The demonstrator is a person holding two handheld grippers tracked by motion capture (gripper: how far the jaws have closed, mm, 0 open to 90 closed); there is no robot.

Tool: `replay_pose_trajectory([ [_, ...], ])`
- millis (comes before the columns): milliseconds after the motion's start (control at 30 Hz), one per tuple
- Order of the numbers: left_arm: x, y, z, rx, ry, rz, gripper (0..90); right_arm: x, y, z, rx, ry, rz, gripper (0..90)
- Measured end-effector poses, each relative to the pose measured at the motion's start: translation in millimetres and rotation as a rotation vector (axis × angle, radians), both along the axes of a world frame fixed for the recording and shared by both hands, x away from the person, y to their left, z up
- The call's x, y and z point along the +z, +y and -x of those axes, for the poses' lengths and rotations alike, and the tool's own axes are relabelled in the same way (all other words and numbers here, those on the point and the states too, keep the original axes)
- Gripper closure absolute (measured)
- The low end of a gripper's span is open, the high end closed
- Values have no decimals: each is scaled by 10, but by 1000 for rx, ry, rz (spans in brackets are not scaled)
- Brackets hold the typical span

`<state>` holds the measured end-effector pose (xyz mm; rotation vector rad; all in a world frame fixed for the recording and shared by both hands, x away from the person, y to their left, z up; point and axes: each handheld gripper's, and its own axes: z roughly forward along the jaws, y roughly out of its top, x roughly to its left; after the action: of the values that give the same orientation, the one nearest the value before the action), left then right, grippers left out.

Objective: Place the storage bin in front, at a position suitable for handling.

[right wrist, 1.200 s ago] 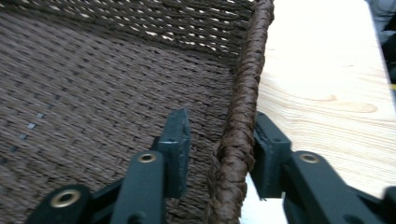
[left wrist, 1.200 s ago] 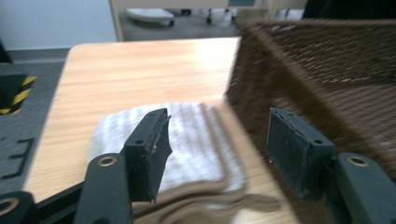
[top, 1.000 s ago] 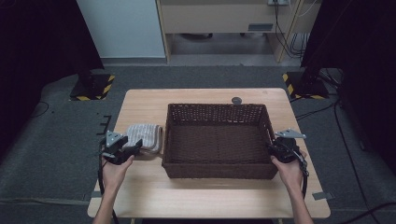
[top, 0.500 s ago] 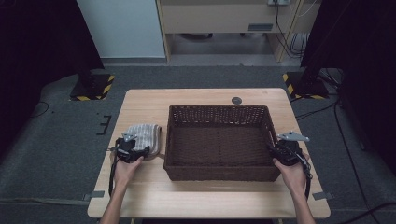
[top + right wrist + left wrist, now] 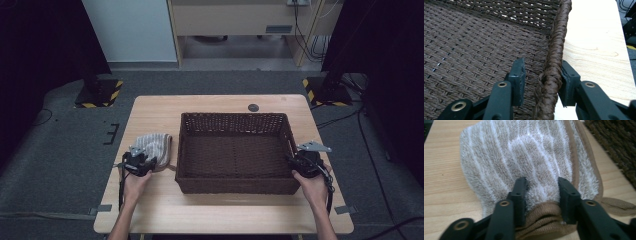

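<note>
Striped towel (image 5: pixel 524 162), at the basket's (image 5: pixel 235 186) nine o'clock, is now straddled by the left gripper (image 5: pixel 541 190), jaws half-open; right gripper (image 5: pixel 540 75) is kept loosely astride the rim.

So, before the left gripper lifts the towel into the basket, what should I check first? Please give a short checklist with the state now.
1. Left gripper is around the towel: ok, its jaws straddle a thick fold at the near edge.
2. Jaws closed firmly on the towel: cannot tell, the pile bulges between them but a gap remains.
3. Right gripper steadies the basket: not ok yet, the jaws straddle the braided rim, but the inner jaw stands clear of it.
4. Basket has room inside: ok, its woven floor is bare.
5. Path from towel to basket: ok, the towel lies right beside the basket's left wall on the table.
</note>
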<state>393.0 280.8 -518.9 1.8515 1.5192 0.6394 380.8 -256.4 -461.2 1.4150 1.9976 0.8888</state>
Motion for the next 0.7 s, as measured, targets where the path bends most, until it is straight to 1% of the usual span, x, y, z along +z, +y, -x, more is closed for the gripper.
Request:
replay_pose_trajectory([
  [33, 21, 3, 23, -6, 4, -8, 650, 0, 0, 3, 0, 1, -1, 618],
  [67, 67, 15, 81, -24, 7, -16, 667, 0, -1, 6, 0, 0, -3, 618],
  [100, 67, 15, 81, -24, 7, -16, 670, 0, -1, 6, 0, 0, -3, 618],
  [167, 117, 26, 156, -44, 3, 1, 671, -2, 0, 11, 1, 1, -3, 618],
  [200, 149, 22, 249, -72, 4, -7, 670, 0, 1, 16, -1, 0, -3, 618],
  [233, 149, 22, 249, -72, 4, -7, 667, 0, 1, 19, -1, 1, -2, 618],
  [267, 155, 18, 301, -84, 6, -17, 663, -2, 0, 20, -1, -2, 0, 619],
  [300, 153, 15, 351, -96, 9, -14, 663, -2, 0, 20, -1, -2, 0, 619],
  [333, 141, 16, 447, -113, 8, -12, 650, -2, -1, 23, 0, 1, -1, 619],
  [367, 141, 16, 447, -113, 8, -12, 636, -2, -1, 23, 0, 1, -1, 619],
  [400, 135, 18, 479, -118, 10, -13, 636, -2, 1, 24, 0, 2, 0, 619],
  [433, 131, 23, 508, -118, 9, -5, 618, -6, 4, 23, -3, -2, 2, 619],
  [467, 134, 27, 521, -117, 12, 3, 538, -5, 3, 24, -2, -1, 1, 616],
  [500, 160, 31, 532, -107, -5, 22, 505, -4, 1, 25, -1, 2, -1, 613],
  [567, 227, 27, 522, -92, -37, 33, 427, -3, 0, 25, -2, 4, -3, 602],
  [600, 227, 27, 522, -92, -37, 33, 395, -4, 1, 24, -3, 5, -6, 598],
  [633, 266, 30, 506, -87, -53, 30, 395, -4, 1, 24, -3, 5, -6, 598],
  [700, 326, 37, 433, -65, -70, 26, 354, -6, 6, 22, -3, 7, -9, 590],
])
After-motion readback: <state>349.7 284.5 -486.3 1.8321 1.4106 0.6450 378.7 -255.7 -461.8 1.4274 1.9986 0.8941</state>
